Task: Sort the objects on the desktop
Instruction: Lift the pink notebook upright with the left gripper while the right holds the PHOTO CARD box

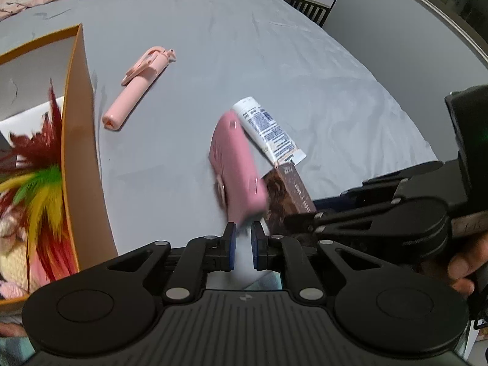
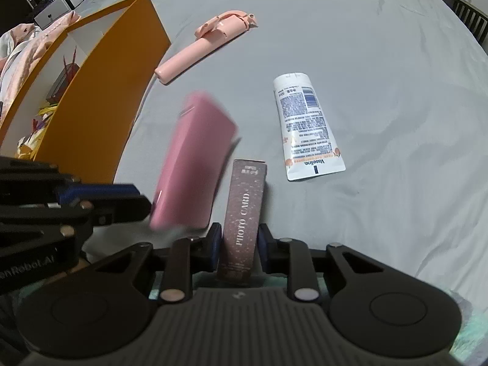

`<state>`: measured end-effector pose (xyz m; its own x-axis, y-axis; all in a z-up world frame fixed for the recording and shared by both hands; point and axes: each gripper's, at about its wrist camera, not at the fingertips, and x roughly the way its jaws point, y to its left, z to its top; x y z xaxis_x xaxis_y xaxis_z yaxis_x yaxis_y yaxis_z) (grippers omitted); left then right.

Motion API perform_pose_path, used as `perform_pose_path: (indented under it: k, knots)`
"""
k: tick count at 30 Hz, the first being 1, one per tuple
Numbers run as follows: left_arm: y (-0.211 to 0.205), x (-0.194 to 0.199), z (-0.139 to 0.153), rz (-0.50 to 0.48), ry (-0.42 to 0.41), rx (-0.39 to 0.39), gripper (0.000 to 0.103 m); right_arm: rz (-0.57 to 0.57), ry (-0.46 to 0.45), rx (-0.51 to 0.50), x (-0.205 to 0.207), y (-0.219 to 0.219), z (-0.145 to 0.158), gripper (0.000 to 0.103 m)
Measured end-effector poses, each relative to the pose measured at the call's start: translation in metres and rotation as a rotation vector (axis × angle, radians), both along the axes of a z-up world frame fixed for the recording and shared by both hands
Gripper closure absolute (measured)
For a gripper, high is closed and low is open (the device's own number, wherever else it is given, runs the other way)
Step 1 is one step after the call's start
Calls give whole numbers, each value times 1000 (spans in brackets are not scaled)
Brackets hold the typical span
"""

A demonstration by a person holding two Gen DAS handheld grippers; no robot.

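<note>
**Photo card box gripped, pink case blurred**

Left wrist view: the left gripper (image 1: 243,245) has its fingers narrow; whether they pinch the blurred pink case (image 1: 238,167) is unclear. The tube (image 1: 268,129) shows unreadable small print.

Right wrist view: the right gripper (image 2: 239,248) clamps a box (image 2: 244,213) reading "PHOTO CARD". On the grey sheet (image 2: 381,61), the tube (image 2: 308,128) reads "Vaseline".
</note>
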<state>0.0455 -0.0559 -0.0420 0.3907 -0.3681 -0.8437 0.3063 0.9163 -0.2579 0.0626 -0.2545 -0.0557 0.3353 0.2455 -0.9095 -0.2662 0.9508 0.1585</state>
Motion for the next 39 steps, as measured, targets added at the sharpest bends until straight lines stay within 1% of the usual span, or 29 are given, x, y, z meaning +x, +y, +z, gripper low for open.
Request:
perform_pose_path:
  k: [2,4,5,6,8,10,11,12,15,18,20,22,25,26,27,29,31,32,33,34,36,39]
  knots:
    - [2,-1,0,12,-7,-3,91,-13,-3,3,0,-1,1,78]
    - [7,0,1,45,-24,-16,91,-27,-7,8,0,-2,2,79]
    - [8,0,2,51,-28,-25,88,-33,-8,9,0,-3,2,78]
    - [10,1,2,55,-33,-36,81,-42,-7,5,0,-3,1,79]
    - [9,0,4,47,-50,-43,73,-43,-8,7,0,-4,1,79]
    - [3,-2,5,12,-66,-37,68,-33,-11,0,-1,-2,1,79]
    - [0,-3,4,-9,-74,-31,63,-30,-14,-2,-2,-2,1,79]
    - [-4,-5,3,-29,-83,-21,55,-28,-21,3,-2,-3,1,79]
    - [-10,-10,-2,-61,-105,21,55,5,-48,40,-5,-4,3,79]
    - [-5,-7,-4,-39,-82,-4,53,32,-49,43,-6,-3,3,79]
    - [-1,-4,-4,-22,-75,-20,53,24,-41,47,-4,-2,2,79]
    - [4,1,-3,-1,-62,-60,53,25,-35,46,-2,-1,1,79]
    - [15,11,0,58,-23,-151,51,46,-46,41,-3,2,1,79]
    - [16,15,0,71,-10,-161,51,49,-47,42,-3,2,1,79]
    - [16,19,0,79,0,-164,50,52,-45,44,-3,3,1,79]
    - [13,28,-4,102,22,-143,49,55,-44,44,-3,4,0,79]
    - [11,34,-8,121,15,-116,49,57,-40,39,-2,5,-1,79]
    - [12,37,-10,130,17,-114,52,57,-39,38,-2,5,-1,79]
    - [12,40,-12,136,32,-122,59,57,-36,39,-2,5,-2,79]
    - [13,42,-14,136,45,-132,62,55,-33,41,-1,4,-2,79]
    - [13,44,-17,135,56,-145,63,50,-22,48,0,3,-3,79]
    - [7,49,-18,122,46,-138,65,48,-4,56,3,2,-3,78]
